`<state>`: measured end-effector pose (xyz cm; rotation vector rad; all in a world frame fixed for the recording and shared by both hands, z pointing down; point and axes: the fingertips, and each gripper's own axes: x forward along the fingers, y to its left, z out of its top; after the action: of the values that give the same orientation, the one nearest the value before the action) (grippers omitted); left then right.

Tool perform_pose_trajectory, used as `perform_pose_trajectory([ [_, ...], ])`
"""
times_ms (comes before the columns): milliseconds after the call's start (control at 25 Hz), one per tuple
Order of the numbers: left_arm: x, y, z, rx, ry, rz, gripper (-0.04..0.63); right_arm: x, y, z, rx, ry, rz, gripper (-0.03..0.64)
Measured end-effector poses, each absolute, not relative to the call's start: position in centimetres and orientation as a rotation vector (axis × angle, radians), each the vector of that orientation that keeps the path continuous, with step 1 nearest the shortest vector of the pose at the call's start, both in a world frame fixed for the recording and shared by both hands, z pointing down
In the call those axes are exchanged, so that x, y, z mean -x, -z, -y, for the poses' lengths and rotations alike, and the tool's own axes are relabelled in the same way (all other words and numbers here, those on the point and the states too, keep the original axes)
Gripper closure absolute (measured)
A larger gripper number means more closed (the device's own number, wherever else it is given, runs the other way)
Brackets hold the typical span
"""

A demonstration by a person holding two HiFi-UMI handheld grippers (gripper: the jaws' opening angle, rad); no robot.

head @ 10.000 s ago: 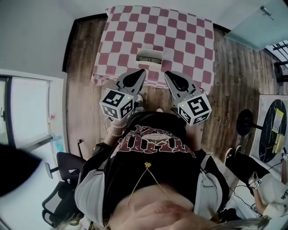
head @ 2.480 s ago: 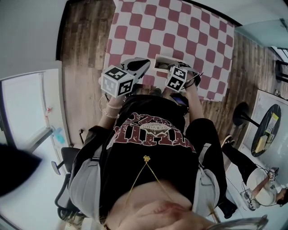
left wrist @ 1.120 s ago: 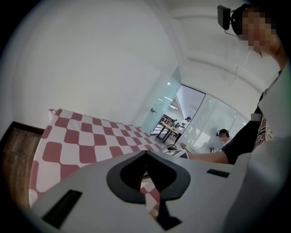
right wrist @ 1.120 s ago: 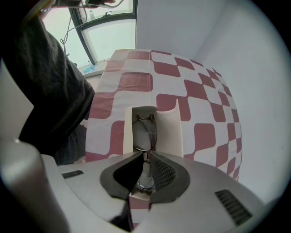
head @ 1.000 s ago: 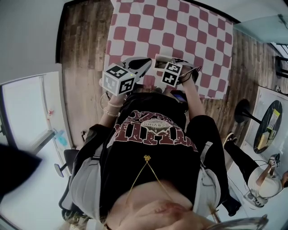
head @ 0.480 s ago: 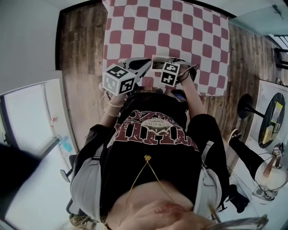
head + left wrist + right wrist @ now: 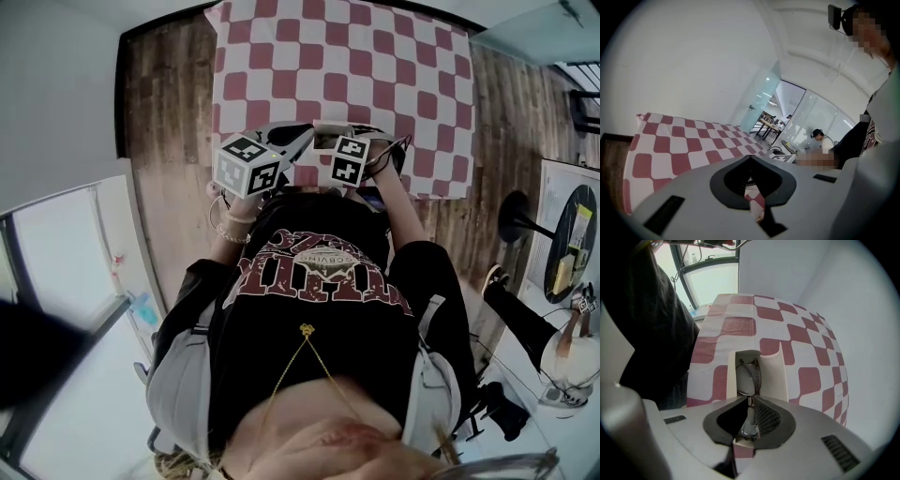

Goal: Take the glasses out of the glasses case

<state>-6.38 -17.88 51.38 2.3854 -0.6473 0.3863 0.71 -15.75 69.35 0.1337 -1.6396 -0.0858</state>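
Note:
A cream glasses case point(image 7: 776, 376) lies open on the red-and-white checked tablecloth point(image 7: 806, 348), near the table's front edge. Dark-rimmed glasses point(image 7: 749, 376) rest inside it. My right gripper point(image 7: 749, 401) reaches into the case with its jaws shut on the bridge of the glasses; one lens shows beyond the jaws. In the head view the right gripper point(image 7: 330, 141) covers most of the case point(image 7: 330, 125). My left gripper point(image 7: 305, 136) hovers just left of the case and is shut on nothing. In its own view the left gripper point(image 7: 750, 158) shows only cloth beyond its tips.
The table point(image 7: 375, 56) stands on a wooden floor point(image 7: 169, 112) with a wall to the left. A black round stand base point(image 7: 518, 217) and another person point(image 7: 553, 328) are at the right. An office chair sits low on the left.
Ten seconds ago both grippers hung off the table's front edge, clear of the case. The right gripper has since come over the case; in the last second it edged left.

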Motion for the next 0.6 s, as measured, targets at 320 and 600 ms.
perform_pose_trajectory([
  [320,6.47,-51.53,17.89,-2.387,-0.398,0.638,0.588,-0.69,-69.33,15.74,-0.131,0.103,1.637,0.561],
  [600,6.70,-51.53,17.65,-2.387,-0.388,0.642,0.588,-0.73,-68.95,15.69,-0.157,0.134,1.658,0.566],
])
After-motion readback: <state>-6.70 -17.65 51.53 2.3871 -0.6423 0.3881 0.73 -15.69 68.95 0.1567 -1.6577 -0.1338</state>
